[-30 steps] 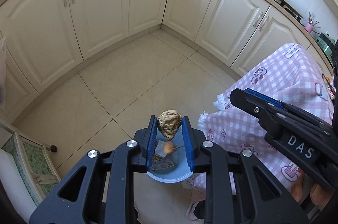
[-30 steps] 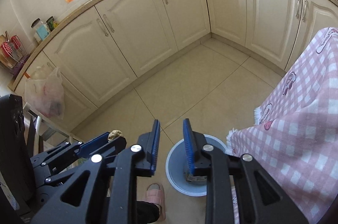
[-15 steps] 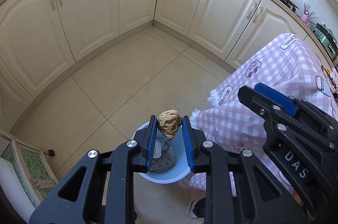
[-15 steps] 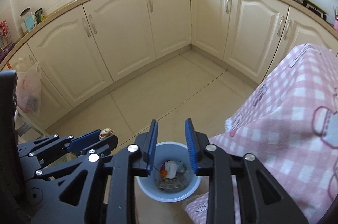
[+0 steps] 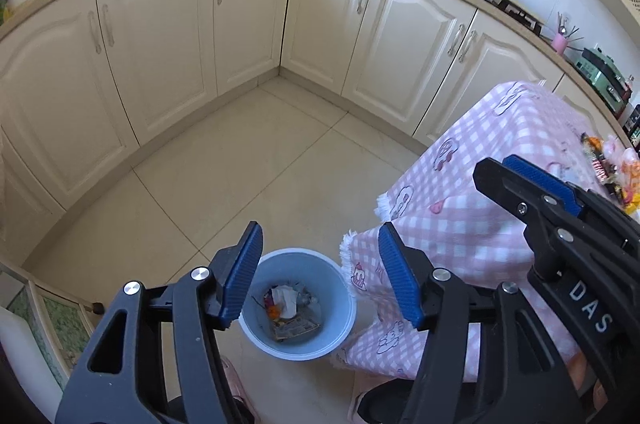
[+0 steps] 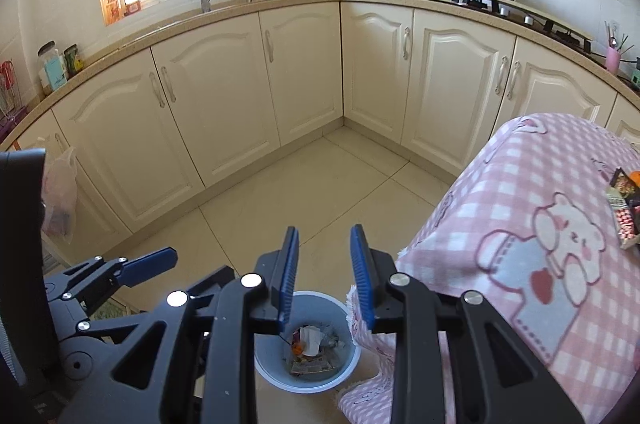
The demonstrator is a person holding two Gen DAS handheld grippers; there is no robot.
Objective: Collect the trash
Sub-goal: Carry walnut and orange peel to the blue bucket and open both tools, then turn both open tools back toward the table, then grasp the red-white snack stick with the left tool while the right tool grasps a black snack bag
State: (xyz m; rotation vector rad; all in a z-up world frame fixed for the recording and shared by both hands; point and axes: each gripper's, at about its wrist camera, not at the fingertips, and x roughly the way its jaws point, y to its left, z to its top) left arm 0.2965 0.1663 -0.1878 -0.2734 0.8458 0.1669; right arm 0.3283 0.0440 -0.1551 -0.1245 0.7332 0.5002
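A light blue trash bin (image 5: pixel 298 304) stands on the floor beside the table, with several scraps of paper and wrappers in it. It also shows in the right wrist view (image 6: pixel 308 344). My left gripper (image 5: pixel 320 272) hangs above the bin, wide open and empty. My right gripper (image 6: pixel 325 276) is also above the bin, open and empty; it shows in the left wrist view (image 5: pixel 532 184) over the table edge. More wrappers (image 6: pixel 624 200) lie on the table, also seen in the left wrist view (image 5: pixel 600 160).
A table with a pink checked cloth (image 5: pixel 472 208) fills the right side; its fringe hangs next to the bin. Cream kitchen cabinets (image 5: pixel 248 20) run along the back in a corner. A plastic bag (image 6: pixel 60 196) hangs at the left. The tiled floor (image 5: pixel 248 168) lies between.
My left gripper opened and the crumpled brown paper ball it held is gone from its fingers. Both grippers tilted up, showing more of the kitchen.
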